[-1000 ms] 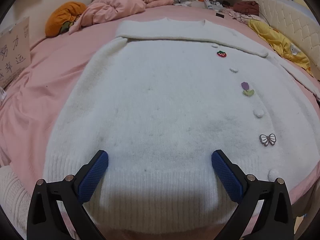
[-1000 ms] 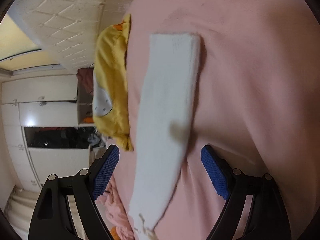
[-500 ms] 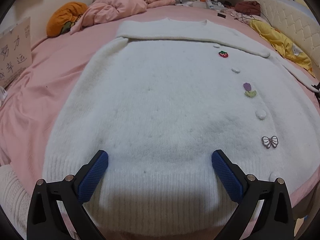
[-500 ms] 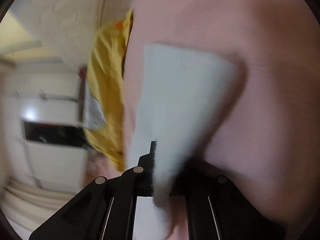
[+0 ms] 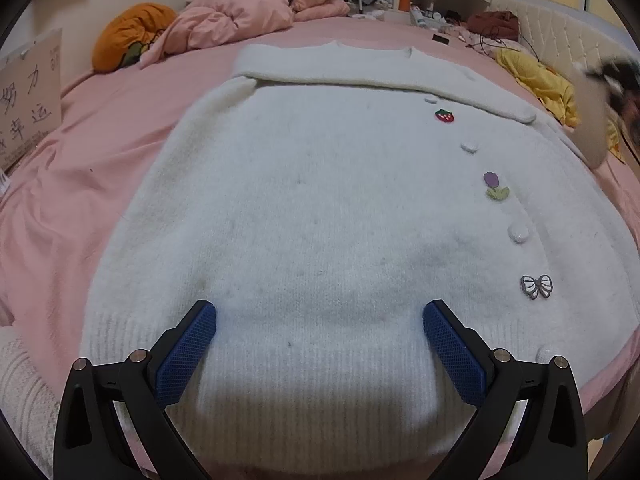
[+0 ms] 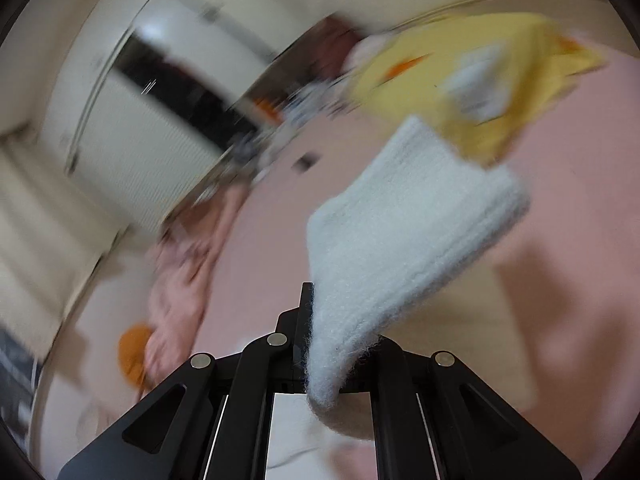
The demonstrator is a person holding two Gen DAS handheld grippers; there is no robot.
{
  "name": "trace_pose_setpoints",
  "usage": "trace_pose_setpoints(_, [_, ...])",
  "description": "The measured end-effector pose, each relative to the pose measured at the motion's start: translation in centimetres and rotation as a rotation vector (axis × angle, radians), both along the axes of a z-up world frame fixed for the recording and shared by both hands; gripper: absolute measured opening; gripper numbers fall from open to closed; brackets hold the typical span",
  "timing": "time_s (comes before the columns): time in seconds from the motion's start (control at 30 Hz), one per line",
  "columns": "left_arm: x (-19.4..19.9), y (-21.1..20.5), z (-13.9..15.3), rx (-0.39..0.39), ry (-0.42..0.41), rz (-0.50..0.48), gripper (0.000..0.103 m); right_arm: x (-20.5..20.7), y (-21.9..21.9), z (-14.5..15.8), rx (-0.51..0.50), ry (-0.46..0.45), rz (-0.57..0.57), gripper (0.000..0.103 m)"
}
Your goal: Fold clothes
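A white knit cardigan (image 5: pixel 320 208) with small patches and buttons lies flat on the pink bed (image 5: pixel 80 184), one sleeve folded across its top. My left gripper (image 5: pixel 320 344) is open and empty, hovering over the cardigan's ribbed hem. My right gripper (image 6: pixel 320 356) is shut on the cuff of the cardigan's other sleeve (image 6: pixel 400 236) and holds it lifted off the bed. In the left wrist view the right gripper (image 5: pixel 616 80) shows as a blur at the far right with the raised sleeve (image 5: pixel 588 128) below it.
A yellow garment (image 5: pixel 540 80) lies at the bed's right edge by the padded headboard (image 5: pixel 560 36). A pink quilt (image 5: pixel 240 20) and an orange cushion (image 5: pixel 128 36) sit at the far side. A cardboard sign (image 5: pixel 28 96) stands at left. White wardrobes (image 6: pixel 132 152) show in the blurred right wrist view.
My right gripper closed on the sleeve cuff and lifted it off the bed, swinging fast so its view is blurred. The left gripper stayed open over the hem.
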State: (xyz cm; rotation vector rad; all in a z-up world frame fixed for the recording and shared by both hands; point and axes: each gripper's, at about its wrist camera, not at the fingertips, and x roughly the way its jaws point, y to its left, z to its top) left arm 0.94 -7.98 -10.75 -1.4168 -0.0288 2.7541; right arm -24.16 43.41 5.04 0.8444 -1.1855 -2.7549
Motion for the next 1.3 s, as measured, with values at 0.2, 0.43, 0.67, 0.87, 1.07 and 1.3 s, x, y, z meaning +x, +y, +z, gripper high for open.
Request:
trace_pose_setpoints(0.2, [-0.1, -0.4, 0.1, 0.026, 0.005, -0.012, 0.103, -6.7, -18.1, 2.5, 0.164, -0.009, 0.222, 0.006])
trace_pose_setpoints(0.43, [-0.2, -0.9, 0.1, 0.063, 0.005, -0.03, 0.103, -9.5, -37.8, -2.3, 0.327, -0.1, 0.479, 0.006])
trace_pose_setpoints(0.67, [-0.3, -0.9, 0.2, 0.079, 0.008, -0.031, 0.103, -7.8, -45.7, -10.7, 0.474, -0.257, 0.601, 0.006])
trace_pose_setpoints(0.87, [-0.3, -1.0, 0.2, 0.09, 0.008, -0.031, 0.103, -7.0, -50.0, -12.2, 0.823, -0.295, 0.758, 0.032])
trace_pose_setpoints(1.07, [-0.2, -0.9, 0.1, 0.09, 0.009, -0.031, 0.103, -2.8, -55.1, -9.7, 1.089, -0.092, 0.864, 0.039])
trace_pose_setpoints(1.3, [-0.3, -0.9, 0.1, 0.089, 0.01, -0.03, 0.103, -2.1, -50.1, -3.4, 0.757, 0.096, 0.792, 0.075])
